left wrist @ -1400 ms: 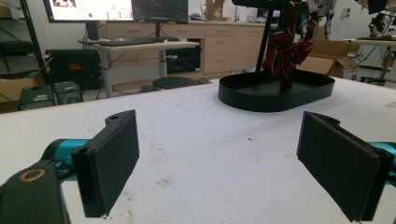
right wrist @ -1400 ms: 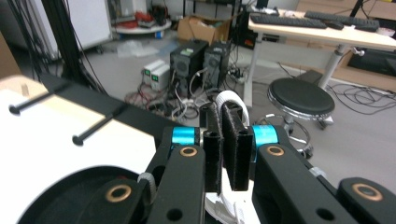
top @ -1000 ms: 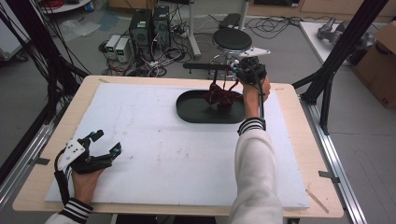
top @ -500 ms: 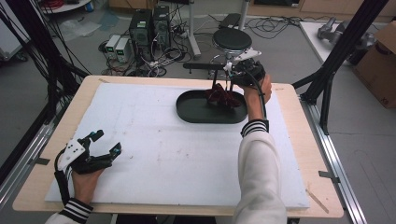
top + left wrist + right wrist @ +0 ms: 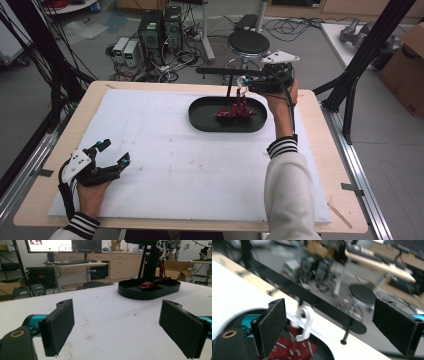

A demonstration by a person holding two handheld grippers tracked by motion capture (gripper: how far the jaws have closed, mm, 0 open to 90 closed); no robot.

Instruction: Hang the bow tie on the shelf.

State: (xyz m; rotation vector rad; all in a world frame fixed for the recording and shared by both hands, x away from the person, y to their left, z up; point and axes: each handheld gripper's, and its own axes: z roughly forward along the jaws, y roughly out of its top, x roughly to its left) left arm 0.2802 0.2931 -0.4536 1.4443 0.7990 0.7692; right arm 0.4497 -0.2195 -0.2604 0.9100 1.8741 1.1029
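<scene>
Below the released right hand-held gripper [image 5: 250,86], red cloth [image 5: 235,111] lies in the black tray [image 5: 200,117].

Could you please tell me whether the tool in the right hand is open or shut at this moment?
Open. In its own view the right tool has its jaws wide apart, nothing between the pads, with the white clip beyond them.
</scene>
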